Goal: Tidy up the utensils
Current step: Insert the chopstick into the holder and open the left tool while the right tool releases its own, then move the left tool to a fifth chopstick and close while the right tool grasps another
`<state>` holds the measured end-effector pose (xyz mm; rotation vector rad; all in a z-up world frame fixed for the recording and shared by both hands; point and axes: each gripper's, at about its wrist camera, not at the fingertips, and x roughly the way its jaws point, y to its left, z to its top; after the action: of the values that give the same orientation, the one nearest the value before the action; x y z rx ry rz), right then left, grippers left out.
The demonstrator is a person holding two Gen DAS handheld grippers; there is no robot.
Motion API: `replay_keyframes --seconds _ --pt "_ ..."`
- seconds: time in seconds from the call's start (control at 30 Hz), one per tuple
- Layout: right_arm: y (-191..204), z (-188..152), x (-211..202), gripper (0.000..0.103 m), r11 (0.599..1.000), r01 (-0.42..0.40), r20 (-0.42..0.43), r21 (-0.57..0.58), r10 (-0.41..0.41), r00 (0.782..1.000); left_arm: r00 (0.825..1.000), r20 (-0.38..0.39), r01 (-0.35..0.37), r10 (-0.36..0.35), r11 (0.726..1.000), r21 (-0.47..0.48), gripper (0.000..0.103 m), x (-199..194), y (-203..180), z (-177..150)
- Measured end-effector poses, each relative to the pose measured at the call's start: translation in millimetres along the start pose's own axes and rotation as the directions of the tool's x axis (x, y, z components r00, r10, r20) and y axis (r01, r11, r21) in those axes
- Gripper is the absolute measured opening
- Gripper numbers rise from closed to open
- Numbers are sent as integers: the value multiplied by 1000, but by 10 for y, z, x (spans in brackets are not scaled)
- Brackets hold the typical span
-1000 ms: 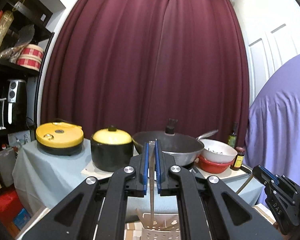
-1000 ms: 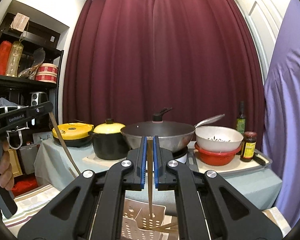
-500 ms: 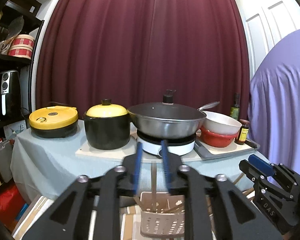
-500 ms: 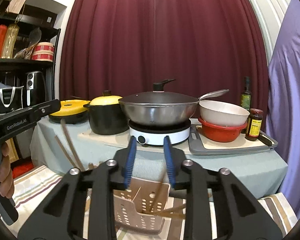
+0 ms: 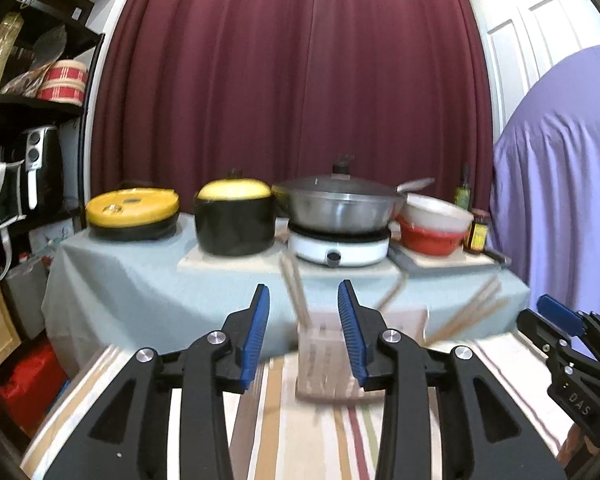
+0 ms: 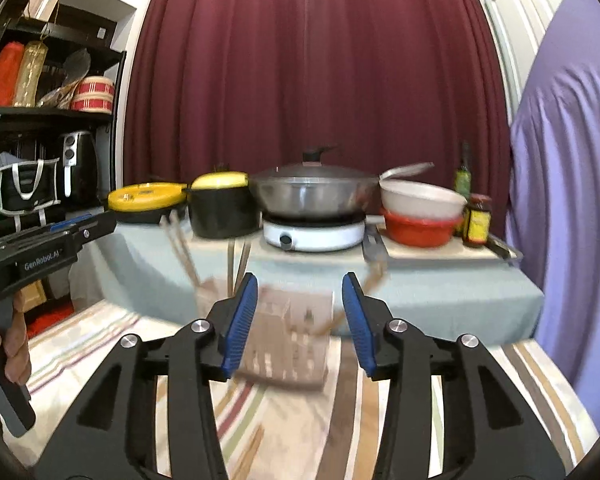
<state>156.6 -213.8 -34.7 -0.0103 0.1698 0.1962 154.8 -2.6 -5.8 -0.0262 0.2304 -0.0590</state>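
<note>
A beige perforated utensil holder (image 5: pixel 324 356) (image 6: pixel 288 340) stands on a striped cloth (image 5: pixel 320 432) (image 6: pixel 300 420), blurred by motion. Wooden chopsticks (image 5: pixel 294 292) (image 6: pixel 184 248) lean out of it at several angles. My left gripper (image 5: pixel 303 292) hangs just in front of the holder, its jaws opening, with nothing pressed between the blue pads. My right gripper (image 6: pixel 300 280) is also opening with nothing in its jaws, and the holder shows through the gap. The right wrist view has the left gripper's body (image 6: pixel 52 240) at the left edge, held by a hand (image 6: pixel 4 344).
Behind the holder is a table under a pale blue cloth (image 5: pixel 140 280) with yellow-lidded pots (image 5: pixel 232 216), a wok (image 5: pixel 340 204) on a white cooker, stacked bowls (image 5: pixel 432 224) and bottles. A dark shelf (image 5: pixel 28 104) stands left, a purple cover (image 5: pixel 560 200) right.
Both grippers were shut on thin upright sticks; their jaws have spread and let them go. Both views have sunk toward the holder, where the chopsticks now lean.
</note>
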Motion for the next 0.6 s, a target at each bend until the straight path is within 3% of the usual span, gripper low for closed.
replay_keyframes --seconds 0.23,0.6 --pt "145 -644 -435 43 1000 1 -99 -11 -2 995 993 -112 -52 49 998 -19 36 -316 43 -587" --pt "420 -1501 -898 43 1000 -30 -217 -4 29 976 962 -252 -112 108 994 -4 36 -693 124 -1339"
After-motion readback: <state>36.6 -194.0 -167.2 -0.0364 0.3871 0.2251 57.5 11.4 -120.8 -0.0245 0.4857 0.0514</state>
